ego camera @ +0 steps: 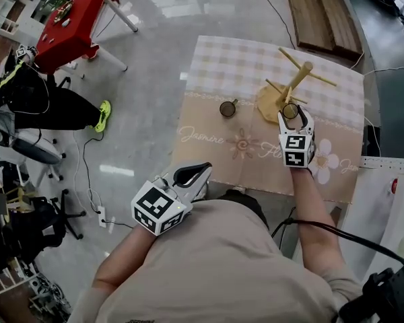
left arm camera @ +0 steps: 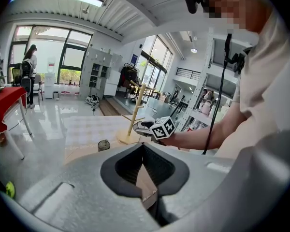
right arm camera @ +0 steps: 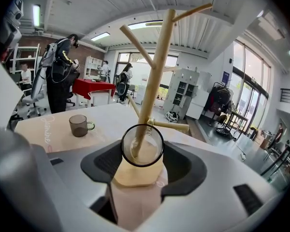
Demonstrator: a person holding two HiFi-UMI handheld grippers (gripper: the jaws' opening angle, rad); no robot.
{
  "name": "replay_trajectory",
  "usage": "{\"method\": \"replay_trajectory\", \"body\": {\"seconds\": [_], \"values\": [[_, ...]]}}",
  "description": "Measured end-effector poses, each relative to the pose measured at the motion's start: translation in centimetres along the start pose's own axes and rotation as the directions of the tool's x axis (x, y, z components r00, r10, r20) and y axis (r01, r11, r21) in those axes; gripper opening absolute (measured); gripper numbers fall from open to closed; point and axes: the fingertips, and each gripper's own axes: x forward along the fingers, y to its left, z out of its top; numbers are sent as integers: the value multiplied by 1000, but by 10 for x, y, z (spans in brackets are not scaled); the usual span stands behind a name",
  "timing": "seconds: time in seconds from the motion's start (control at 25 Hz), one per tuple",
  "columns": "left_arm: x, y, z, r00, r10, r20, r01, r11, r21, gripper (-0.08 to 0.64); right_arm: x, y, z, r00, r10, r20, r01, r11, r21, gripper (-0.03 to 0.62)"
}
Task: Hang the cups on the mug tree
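1. The clear cup (right arm camera: 142,151) is tipped on its side and clamped between the jaws of the right hand-held gripper (ego camera: 292,118), just on the near side of the mug tree (ego camera: 287,89).
2. The mug tree stands upright at the far right of the desk (ego camera: 256,160). A second cup (ego camera: 227,108) stands to its left, apart from it.
3. The right forearm reaches straight out over the desk's near edge.
4. The left hand-held gripper (ego camera: 194,174), jaws together and empty, hangs close to the body by the desk's near left corner, elbow bent.

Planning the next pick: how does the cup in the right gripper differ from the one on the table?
The held cup lies tipped in the right gripper; the table cup stands upright, untouched. The held cup is close to the mug tree; the table cup stands apart from it. Both look see-through.
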Motion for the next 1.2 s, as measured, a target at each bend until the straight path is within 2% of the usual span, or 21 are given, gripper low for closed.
{"method": "replay_trajectory", "body": {"seconds": [0.88,1.2], "values": [[-1,-2,3,998,-60,16,60,998,19,8,-14,-1,-5,1000,-11,-24,11,1000,11,273],[-11,-4,6,994,-102,32,101,994,48,8,-44,9,-12,998,-16,-57,19,998,63,273]]}}
